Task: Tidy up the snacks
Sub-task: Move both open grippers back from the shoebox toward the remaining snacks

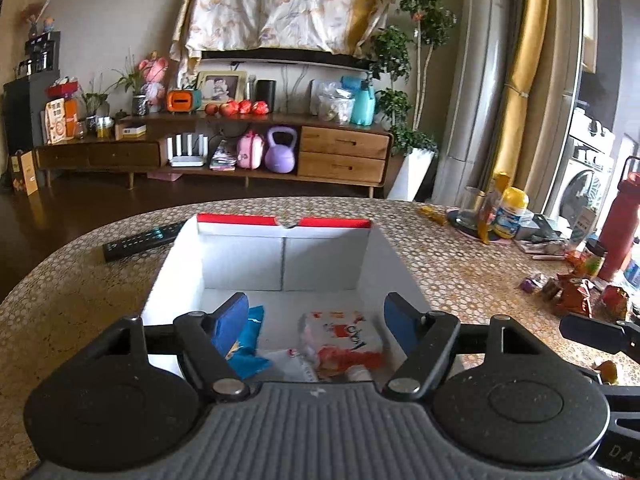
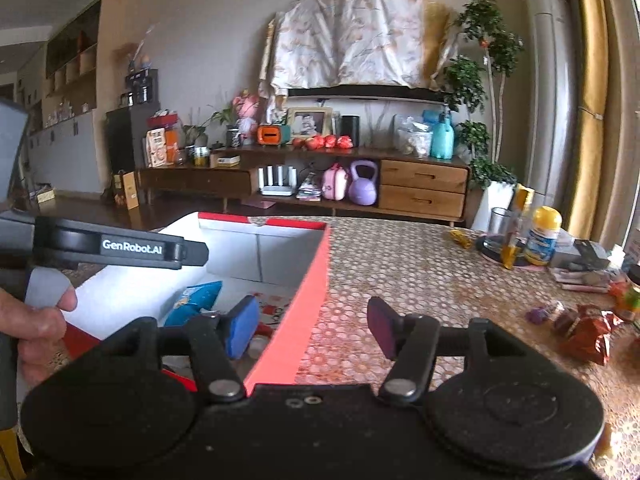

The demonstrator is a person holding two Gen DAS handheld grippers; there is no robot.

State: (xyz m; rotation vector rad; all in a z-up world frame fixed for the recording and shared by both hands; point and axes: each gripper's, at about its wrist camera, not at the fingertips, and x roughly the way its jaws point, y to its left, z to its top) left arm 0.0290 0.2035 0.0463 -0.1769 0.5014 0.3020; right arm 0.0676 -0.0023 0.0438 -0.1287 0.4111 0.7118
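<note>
A red box with a white inside (image 1: 280,264) stands on the table. In it lie a blue snack bag (image 1: 250,336) and a white and red snack pack (image 1: 344,340). My left gripper (image 1: 316,316) is open and empty, just above the box's near end. My right gripper (image 2: 314,328) is open and empty, straddling the box's right wall (image 2: 308,292); its left finger is inside the box, its right finger over the table. The blue bag (image 2: 194,300) shows there too. Loose red-brown snack packets (image 1: 576,292) lie on the table to the right, also in the right wrist view (image 2: 588,332).
A black remote (image 1: 140,240) lies left of the box. At the far right stand a glass (image 1: 472,208), a yellow-capped bottle (image 1: 510,212), a red flask (image 1: 620,232) and small clutter. A purple wrapped sweet (image 2: 540,314) lies near the packets.
</note>
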